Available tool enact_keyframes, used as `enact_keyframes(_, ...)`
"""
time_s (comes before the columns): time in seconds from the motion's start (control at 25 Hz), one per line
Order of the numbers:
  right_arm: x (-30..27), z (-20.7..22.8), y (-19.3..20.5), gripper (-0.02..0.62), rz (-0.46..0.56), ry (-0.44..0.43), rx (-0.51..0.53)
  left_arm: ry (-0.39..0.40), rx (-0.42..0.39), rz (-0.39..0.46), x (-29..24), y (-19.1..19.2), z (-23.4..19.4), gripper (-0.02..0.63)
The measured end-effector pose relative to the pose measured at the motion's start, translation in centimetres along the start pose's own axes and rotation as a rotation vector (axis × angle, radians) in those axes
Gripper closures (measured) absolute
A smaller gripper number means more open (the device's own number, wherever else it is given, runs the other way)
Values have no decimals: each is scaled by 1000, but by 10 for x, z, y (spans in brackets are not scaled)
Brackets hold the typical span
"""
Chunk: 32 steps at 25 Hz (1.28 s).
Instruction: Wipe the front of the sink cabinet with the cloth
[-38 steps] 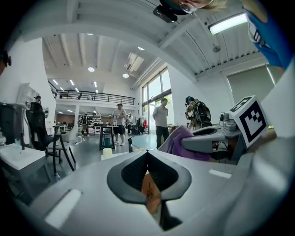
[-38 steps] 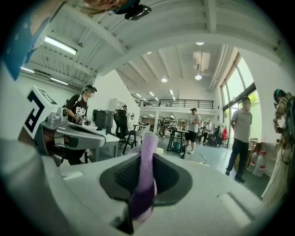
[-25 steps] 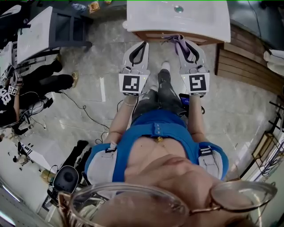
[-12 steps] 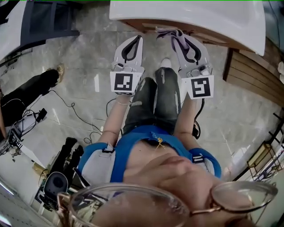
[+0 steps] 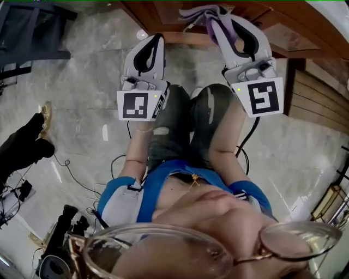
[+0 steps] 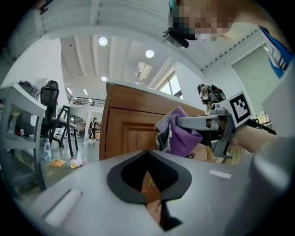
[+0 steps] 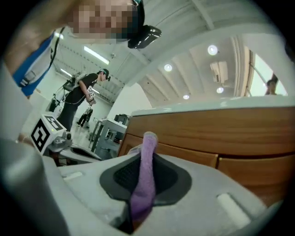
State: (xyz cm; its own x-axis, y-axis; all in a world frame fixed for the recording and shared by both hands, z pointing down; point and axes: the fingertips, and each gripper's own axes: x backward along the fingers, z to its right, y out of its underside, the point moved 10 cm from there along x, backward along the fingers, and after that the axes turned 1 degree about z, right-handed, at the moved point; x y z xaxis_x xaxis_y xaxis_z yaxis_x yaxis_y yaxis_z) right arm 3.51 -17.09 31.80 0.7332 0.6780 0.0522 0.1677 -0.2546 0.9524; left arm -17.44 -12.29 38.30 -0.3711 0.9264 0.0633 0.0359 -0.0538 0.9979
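Down low before the sink cabinet (image 5: 294, 32), we see in the head view that the camera has dropped. A second ago we looked onto the white sink top from above, and now only the brown wooden front runs along the upper edge. Bent knees (image 5: 177, 117) and pale marble floor (image 5: 76, 109) lie below it. We take this to mean the person has crouched to bring the grippers level with the doors. The right gripper (image 5: 217, 19) reaches forward and pinches the purple cloth (image 5: 197, 12). In the right gripper view the cloth stands up between the jaws as a folded strip, and in the left gripper view it bunches out past the tips. It sits right at the wooden front, near the top of a panelled door, and we cannot tell whether it already touches the wood. The left gripper (image 5: 155, 39) is held alongside, apart from the cloth, its jaws pressed together at the tips on nothing. We judge that wiping is only about to begin. The next move calls for pressing the cloth flat against the panel and sweeping across it.
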Motion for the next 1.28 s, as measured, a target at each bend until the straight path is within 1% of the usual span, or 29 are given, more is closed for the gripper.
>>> enact_keyframes(0.08,10,3,-2,540,51,62,16,4,13,41,11,9,4,605)
enact_keyframes(0.16,19,6,-11,540,69,87,14,5,19,43,25,12,11,606)
enact_keyframes(0.32,27,19,-28,540,-4,96,35,22,7,24,49,6,21,606)
enact_keyframes(0.4,28,30,-31,540,-25,122,32,19,7,23,57,5,22,606)
enact_keyframes(0.52,32,38,-23,540,-46,173,26,-5,18,-2,68,12,22,605)
enact_keyframes(0.72,40,46,-11,540,-56,225,24,-49,19,-27,82,17,16,606)
enact_keyframes(0.88,46,53,-4,540,-73,282,50,-83,30,-43,91,23,11,606)
enact_keyframes(1.04,48,57,1,540,-49,329,45,-90,55,-57,96,32,9,605)
enact_keyframes(1.28,47,56,2,540,-44,353,51,-96,56,-72,104,37,4,606)
